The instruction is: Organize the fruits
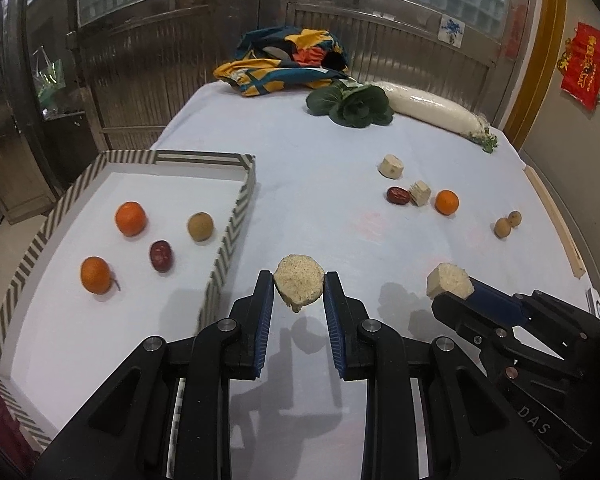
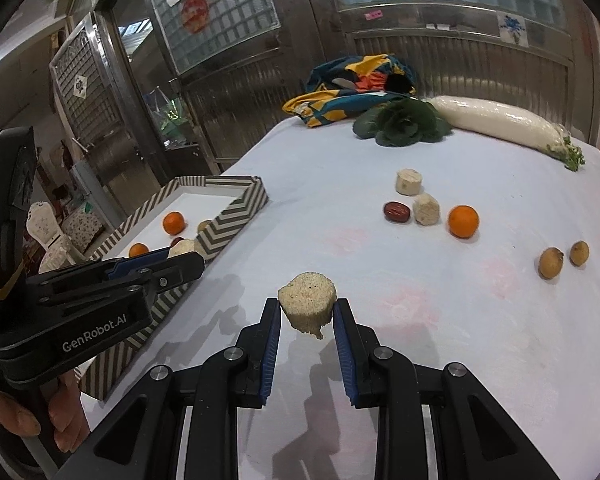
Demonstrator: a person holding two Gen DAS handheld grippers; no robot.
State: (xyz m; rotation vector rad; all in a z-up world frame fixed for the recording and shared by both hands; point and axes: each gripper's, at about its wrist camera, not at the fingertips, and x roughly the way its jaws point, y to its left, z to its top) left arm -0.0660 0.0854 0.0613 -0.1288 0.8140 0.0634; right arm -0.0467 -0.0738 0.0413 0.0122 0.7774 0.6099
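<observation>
Both tongs were clamped on pale cut chunks: the left gripper (image 1: 299,292) on one chunk (image 1: 299,286), the right gripper (image 2: 307,316) on another chunk (image 2: 307,300). With the striped tray (image 1: 224,256) at ten o'clock, each chunk should probably be carried over the rim, then lowered clear of the oranges inside.

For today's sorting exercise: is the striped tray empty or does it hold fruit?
Holds fruit: the striped tray has two oranges, a red date and a brown fruit inside.
</observation>
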